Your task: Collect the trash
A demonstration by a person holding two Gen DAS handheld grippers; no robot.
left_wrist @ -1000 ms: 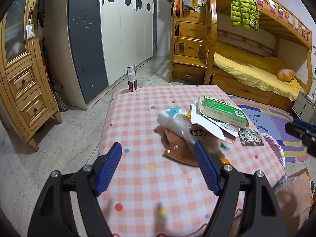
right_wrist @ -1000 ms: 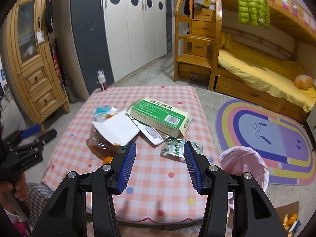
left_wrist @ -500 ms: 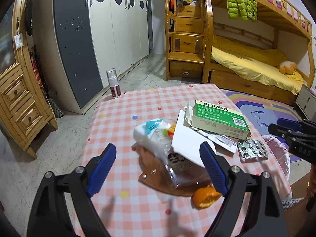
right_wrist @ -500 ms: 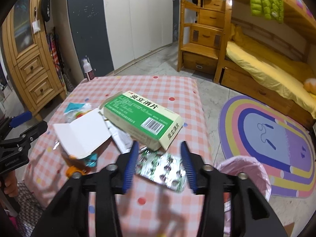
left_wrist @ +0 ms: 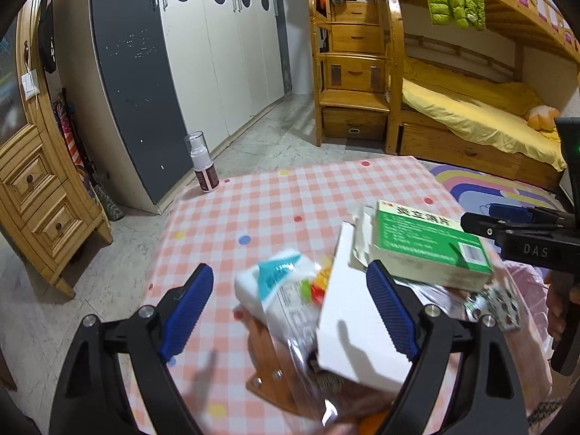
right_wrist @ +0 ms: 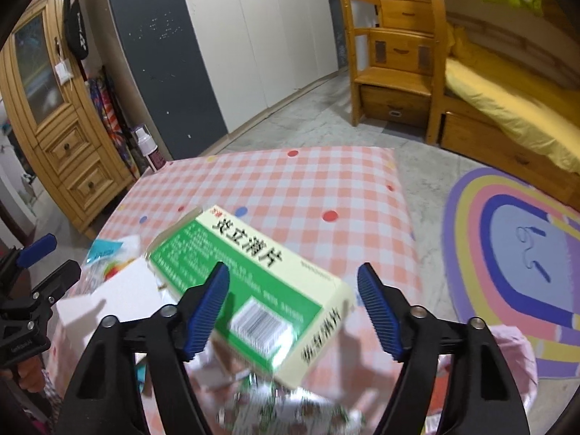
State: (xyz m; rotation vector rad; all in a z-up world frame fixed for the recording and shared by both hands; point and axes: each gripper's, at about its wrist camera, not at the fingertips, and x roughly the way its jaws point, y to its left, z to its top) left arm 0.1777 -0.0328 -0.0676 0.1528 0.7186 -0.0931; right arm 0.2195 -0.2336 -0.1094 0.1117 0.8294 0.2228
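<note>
Both grippers have closed in on the litter heaped on the checked table (left_wrist: 290, 195), the right gripper (right_wrist: 293, 304) now wide around the green medicine box (right_wrist: 253, 275) and the left gripper (left_wrist: 290, 311) wide over the white card (left_wrist: 355, 330) and clear wrapper (left_wrist: 279, 290), so grasping looks imminent.

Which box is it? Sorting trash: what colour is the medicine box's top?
Green, cream sides; medicine box, right wrist view.

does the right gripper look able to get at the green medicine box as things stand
Probably yes: the right gripper is open, its fingers either side of the green medicine box, which lies on top of the pile with nothing over it.
</note>
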